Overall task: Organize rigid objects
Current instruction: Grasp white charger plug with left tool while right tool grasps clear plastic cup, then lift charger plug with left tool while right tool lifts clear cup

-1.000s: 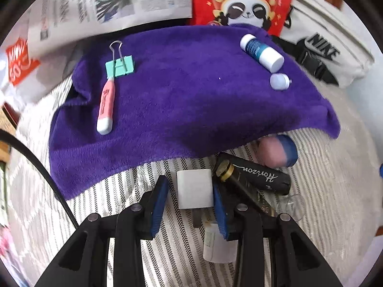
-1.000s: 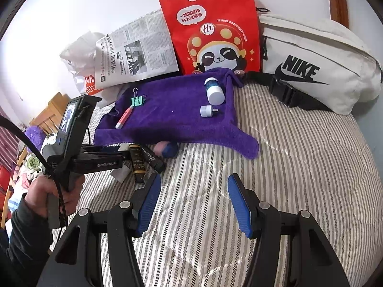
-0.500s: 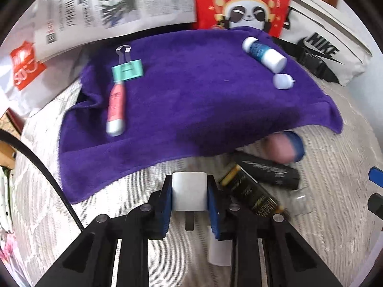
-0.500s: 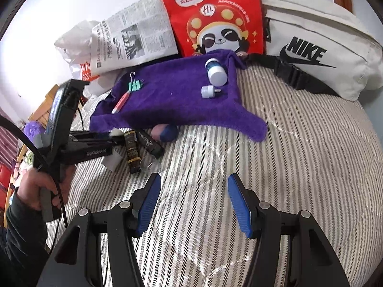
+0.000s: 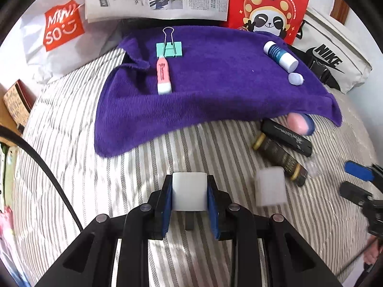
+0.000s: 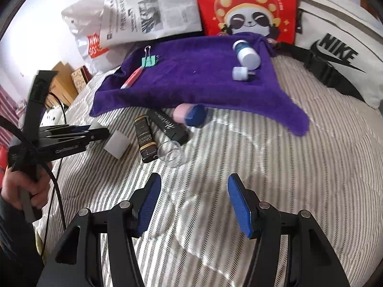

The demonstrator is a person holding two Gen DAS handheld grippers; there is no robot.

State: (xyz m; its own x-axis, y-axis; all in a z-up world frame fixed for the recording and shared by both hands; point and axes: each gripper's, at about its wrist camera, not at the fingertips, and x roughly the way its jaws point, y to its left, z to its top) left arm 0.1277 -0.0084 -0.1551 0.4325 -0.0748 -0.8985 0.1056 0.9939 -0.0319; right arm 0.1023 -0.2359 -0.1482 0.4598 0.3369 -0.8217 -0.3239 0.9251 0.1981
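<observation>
- A white block [image 5: 189, 194] is being gripped in the left gripper [image 5: 189, 197] jaws, above the striped bed [image 5: 119, 179].
- Four items are lying sorted on the purple towel [image 5: 215, 91].
- Tubes and another white block [image 6: 117, 143] are waiting beside it; the right gripper [image 6: 194, 205] jaws are being held wide, empty.

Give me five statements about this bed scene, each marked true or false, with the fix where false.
1. The left gripper is shut on a white block. True.
2. The right gripper holds the clear glass jar. False: its jaws stand open and empty, and the jar lies on the striped bedspread ahead of them.
3. The green binder clip lies on the purple towel. True.
4. The pink and white tube rests on the bedspread, off the towel. False: it lies on the towel, just below the clip.
5. A second white block lies on the bedspread near the dark tubes. True.
</observation>
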